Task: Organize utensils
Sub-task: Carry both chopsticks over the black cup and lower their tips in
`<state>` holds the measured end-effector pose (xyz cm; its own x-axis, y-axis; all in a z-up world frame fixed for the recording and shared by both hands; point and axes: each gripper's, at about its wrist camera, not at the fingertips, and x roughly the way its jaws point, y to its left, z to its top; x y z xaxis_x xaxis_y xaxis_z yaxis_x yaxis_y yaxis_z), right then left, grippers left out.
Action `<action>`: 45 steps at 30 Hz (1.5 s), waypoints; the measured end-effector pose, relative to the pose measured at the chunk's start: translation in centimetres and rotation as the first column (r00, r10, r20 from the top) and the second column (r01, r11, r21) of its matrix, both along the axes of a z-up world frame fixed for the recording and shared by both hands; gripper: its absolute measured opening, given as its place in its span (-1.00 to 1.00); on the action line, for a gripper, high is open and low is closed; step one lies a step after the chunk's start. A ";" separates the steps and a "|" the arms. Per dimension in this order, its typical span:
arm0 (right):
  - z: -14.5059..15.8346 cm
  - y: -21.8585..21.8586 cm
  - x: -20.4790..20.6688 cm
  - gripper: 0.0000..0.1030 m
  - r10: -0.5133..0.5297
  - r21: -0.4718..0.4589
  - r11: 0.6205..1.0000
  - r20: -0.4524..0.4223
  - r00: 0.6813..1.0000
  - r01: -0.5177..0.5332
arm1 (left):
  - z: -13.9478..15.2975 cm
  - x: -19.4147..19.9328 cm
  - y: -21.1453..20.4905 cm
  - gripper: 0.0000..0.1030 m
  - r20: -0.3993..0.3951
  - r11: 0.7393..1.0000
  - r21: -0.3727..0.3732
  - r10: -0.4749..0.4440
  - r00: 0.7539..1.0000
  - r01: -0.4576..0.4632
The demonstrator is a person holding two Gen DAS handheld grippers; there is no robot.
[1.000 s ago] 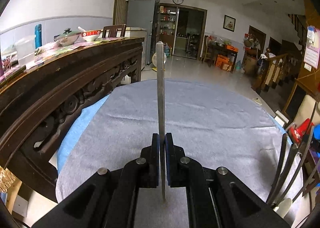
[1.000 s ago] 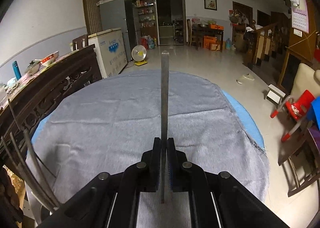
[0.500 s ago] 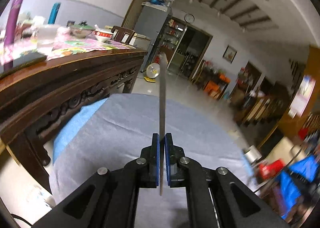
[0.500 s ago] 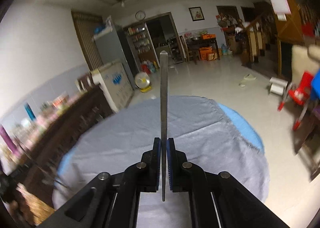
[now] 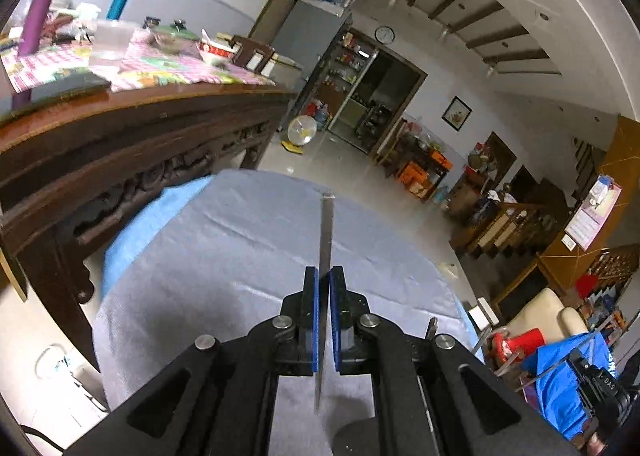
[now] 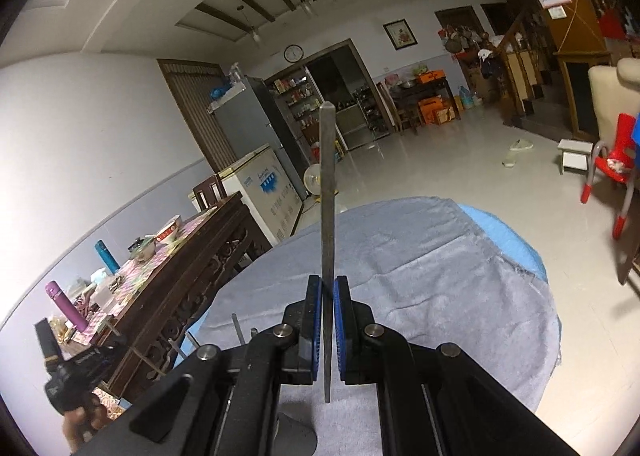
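Both grippers up over the grey cloth (image 5: 240, 256): left gripper (image 5: 324, 288) clenched on a flat metal utensil handle (image 5: 326, 232), edge-on, pointing far. Right gripper (image 6: 329, 296) likewise pinches its own utensil (image 6: 327, 191) mid-shaft, prob. so neither slips while carried to a spot.

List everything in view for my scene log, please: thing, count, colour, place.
utensil handle: 1, steel grey, clamped edge-on in the left gripper.
utensil handle: 1, steel grey, clamped edge-on in the right gripper.
cloth: 1, grey, covering the round table.
sideboard: 1, dark carved wood, left of the table.
flask: 1, purple, on the sideboard.
wall clock: 1, white, above the doorway.
left gripper: black, blue pads, closed.
right gripper: black, blue pads, closed.
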<state>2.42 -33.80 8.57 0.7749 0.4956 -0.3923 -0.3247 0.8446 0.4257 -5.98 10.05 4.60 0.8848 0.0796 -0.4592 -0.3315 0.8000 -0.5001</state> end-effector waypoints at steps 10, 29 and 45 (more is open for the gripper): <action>-0.1 0.1 -0.2 -0.87 0.016 -0.006 1.000 0.002 1.000 -0.016 | 0.2 -0.1 -0.7 -0.91 0.007 0.998 0.066 0.006 1.000 -0.006; 1.8 0.4 -3.5 -0.87 0.080 0.035 0.996 0.060 0.995 -0.082 | 5.8 -3.7 -3.2 -0.91 0.123 0.997 0.037 -0.068 0.990 0.064; -0.1 4.4 -4.1 -0.87 0.160 0.013 0.987 0.048 0.986 -0.160 | 8.6 -5.5 -5.7 -0.91 0.155 0.990 0.070 -0.130 0.979 0.121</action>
